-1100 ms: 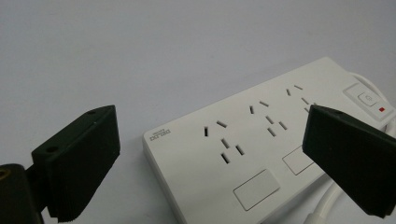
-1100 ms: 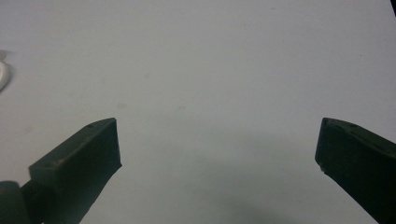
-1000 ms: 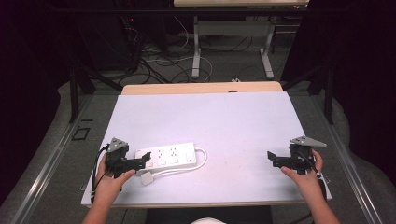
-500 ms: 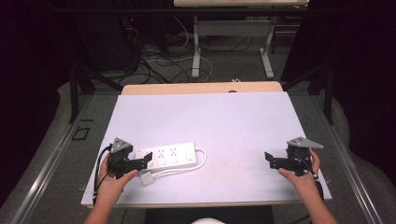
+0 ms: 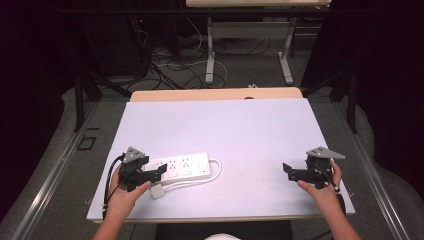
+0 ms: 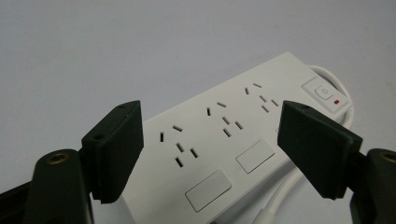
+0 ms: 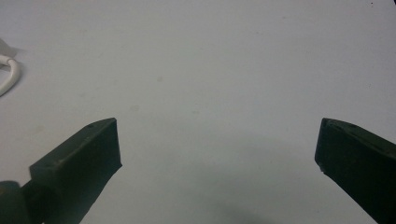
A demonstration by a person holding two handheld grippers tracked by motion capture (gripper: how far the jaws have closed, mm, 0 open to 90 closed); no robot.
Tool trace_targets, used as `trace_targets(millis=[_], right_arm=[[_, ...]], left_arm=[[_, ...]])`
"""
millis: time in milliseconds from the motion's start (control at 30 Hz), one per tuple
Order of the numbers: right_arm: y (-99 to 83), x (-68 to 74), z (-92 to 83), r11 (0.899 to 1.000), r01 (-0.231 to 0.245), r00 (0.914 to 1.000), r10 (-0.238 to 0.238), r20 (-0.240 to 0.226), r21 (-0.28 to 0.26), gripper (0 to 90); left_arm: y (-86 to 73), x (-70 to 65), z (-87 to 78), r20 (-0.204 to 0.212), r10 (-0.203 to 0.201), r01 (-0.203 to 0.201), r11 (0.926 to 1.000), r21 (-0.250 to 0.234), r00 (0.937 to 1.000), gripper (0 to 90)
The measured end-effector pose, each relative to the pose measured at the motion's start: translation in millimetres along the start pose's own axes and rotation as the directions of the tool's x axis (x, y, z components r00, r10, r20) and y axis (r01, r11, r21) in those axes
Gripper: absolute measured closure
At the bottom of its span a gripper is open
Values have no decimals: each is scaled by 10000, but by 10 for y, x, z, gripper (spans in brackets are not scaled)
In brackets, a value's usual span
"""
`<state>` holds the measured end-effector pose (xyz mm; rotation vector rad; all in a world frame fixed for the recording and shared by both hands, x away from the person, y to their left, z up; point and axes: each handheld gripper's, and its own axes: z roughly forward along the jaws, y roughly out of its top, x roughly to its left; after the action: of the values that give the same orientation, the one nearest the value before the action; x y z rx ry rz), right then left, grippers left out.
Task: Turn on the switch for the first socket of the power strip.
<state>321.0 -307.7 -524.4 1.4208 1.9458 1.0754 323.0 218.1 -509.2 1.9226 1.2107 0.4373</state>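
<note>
**Power strip at the left tongs, near edge of desk**

On the white desk (image 5: 225, 130), near its front left corner: one white power strip (image 5: 185, 167), lying flat with sockets up. Count: three socket groups in a row, one rocker switch with a red mark (image 6: 327, 93) at the far end as the left gripper view shows it, one white cord (image 5: 216, 170) that loops out at the strip's right end and runs back along its near side to one white plug (image 5: 156, 191) lying just beside the left hand (image 5: 125, 197).

Long axis: across the desk from left to right in the high view, tilted slightly, with the switch end towards the desk's middle and the other end under the left tongs (image 5: 159, 171).

Tongs, two sets:
- Left tongs: jaws have just been closing and stand partly open, one to either side of the strip's near end in the left gripper view. The pads press on nothing; the strip's body lies between and below them.
- Right tongs (image 5: 289, 170): held in the right hand (image 5: 320, 187) near the desk's front right corner, well apart from the strip. Jaws spread wide over bare desk, holding nothing; a bend of the cord shows at the left edge of the right gripper view.
</note>
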Motion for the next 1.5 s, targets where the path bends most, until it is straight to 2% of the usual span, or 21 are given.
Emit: trace_targets(millis=[100,167,233,300,333,467,500,533,567,600,800,833,1000,1100,1133,1167,1200,1233,1267,1300,1500], right_arm=[[-6,12,19,9998,-45,10000,46,85,-212,0],[-1,9,4,10000,-27,10000,27,26,-44,0],[-6,12,19,9997,-56,9999,58,85,-225,0],[0,3,3,10000,-17,10000,17,-28,-14,0],[-1,-1,9,10000,30,10000,-30,41,-81,0],[2,3,10,10000,-18,10000,18,-20,21,0],[2,7,13,10000,-36,10000,36,-20,11,0],[3,9,17,10000,-36,10000,36,-57,-5,0],[4,7,15,10000,9,10000,-9,-27,8,0],[4,6,16,10000,27,10000,-27,-37,28,1],[3,0,13,10000,8,10000,-8,53,-32,5],[1,2,14,10000,-21,10000,22,90,-67,6],[0,-1,12,10000,-92,10000,92,16,-38,6],[-1,-1,11,10000,-59,10000,59,41,1,6],[-3,0,15,10000,-52,10000,53,64,-36,6],[-4,-6,19,10000,27,10000,-27,81,-55,6],[-6,-4,27,10000,17,10000,-16,82,-86,7],[-8,-2,29,10000,-3,10000,3,62,-58,6],[-7,-4,25,10000,3,10000,-3,17,16,6],[-9,-3,31,10000,12,10000,-12,42,-25,6],[-9,0,34,10000,30,10000,-30,-26,35,6]], left_arm=[[19,-13,14,-97,189,-187,9996,198,9998,244],[39,-19,20,-41,205,-203,9994,262,9998,260],[55,-38,36,-39,69,-69,9999,155,10000,262],[74,-54,47,-52,-26,27,10000,51,10000,263],[92,-49,36,-23,62,-62,9998,176,10000,262],[130,-60,42,-19,-20,20,10000,23,10000,263],[143,-61,29,101,-77,75,9998,177,9999,263],[148,-74,45,-38,-99,99,9999,-93,9999,264],[162,-71,33,80,-65,65,9999,79,9999,265],[166,-84,48,23,-178,178,9998,-67,9998,267],[215,-130,81,207,-504,503,9987,61,9985,269],[227,-124,80,200,-288,285,9995,118,9994,269],[266,-175,101,270,-475,474,9989,25,9985,278],[292,-185,107,380,-291,288,9995,86,9989,286],[297,-206,116,414,-492,492,9988,12,9979,291],[307,-199,113,442,-278,274,9996,97,9986,295],[311,-222,122,448,-520,518,9986,36,9976,300],[319,-216,122,523,-338,333,9994,111,9981,306],[323,-233,130,540,-475,473,9989,65,9974,311],[332,-227,126,530,-289,280,9995,175,9982,317],[358,-278,153,765,-478,460,9986,252,9959,348]])
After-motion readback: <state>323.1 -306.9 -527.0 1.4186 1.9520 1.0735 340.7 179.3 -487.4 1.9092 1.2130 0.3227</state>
